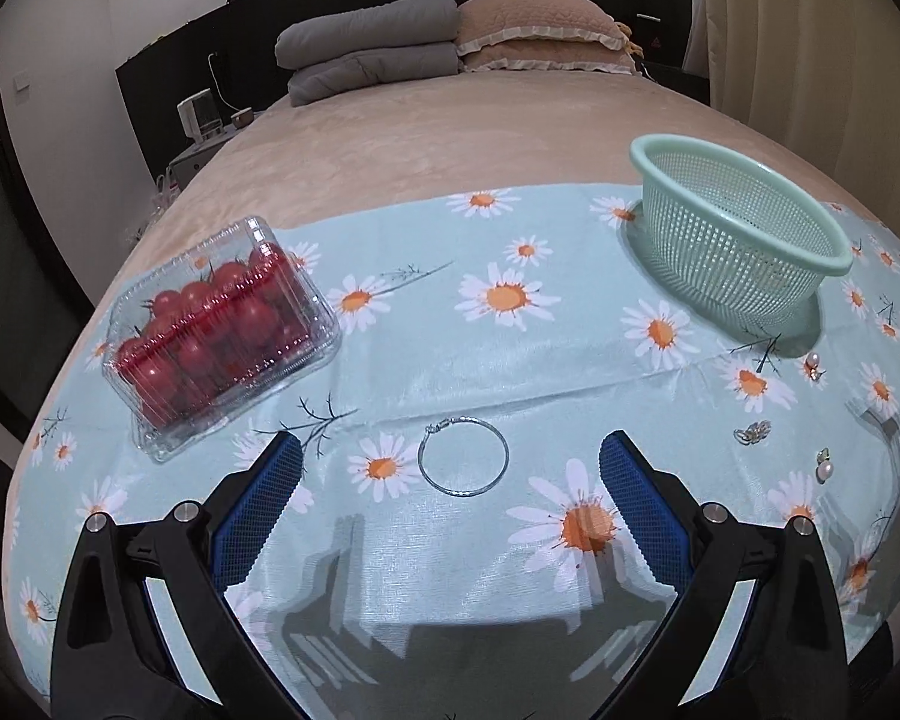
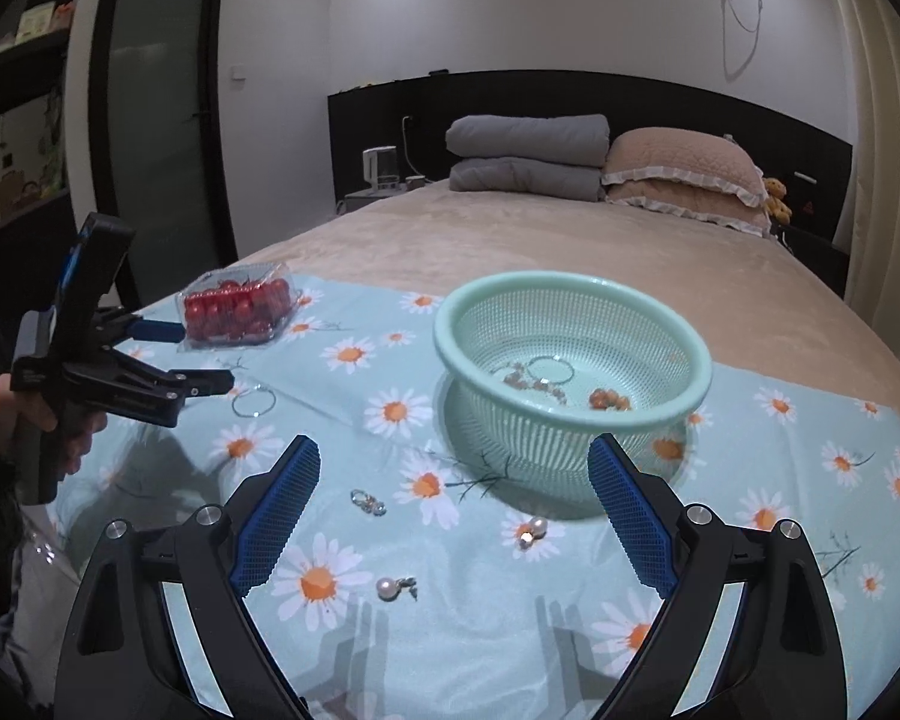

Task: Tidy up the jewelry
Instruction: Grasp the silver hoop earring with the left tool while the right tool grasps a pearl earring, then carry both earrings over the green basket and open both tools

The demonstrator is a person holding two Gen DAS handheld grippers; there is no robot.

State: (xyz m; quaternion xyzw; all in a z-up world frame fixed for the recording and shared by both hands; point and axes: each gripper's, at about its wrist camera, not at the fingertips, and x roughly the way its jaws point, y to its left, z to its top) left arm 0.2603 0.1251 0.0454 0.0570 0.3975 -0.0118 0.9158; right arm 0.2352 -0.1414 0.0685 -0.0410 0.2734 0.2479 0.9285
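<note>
right wrist: both tools (image 2: 454, 519) gape empty; three earrings (image 2: 395, 588), one basket (image 2: 573, 354).

The daisy-print cloth (image 1: 450, 372) under my claws looks thin and faintly glossy, while the beige bedspread (image 1: 390, 144) behind it is a soft, matt fabric. The hoop (image 1: 463, 456) is thin shiny metal, the basket (image 2: 570, 360) is matt green perforated plastic, and the tomato box (image 1: 222, 330) is clear, glossy plastic. My left claw (image 1: 450, 468) has blue pads (image 1: 258, 516) with a rough gridded texture set in smooth black plastic.
</note>
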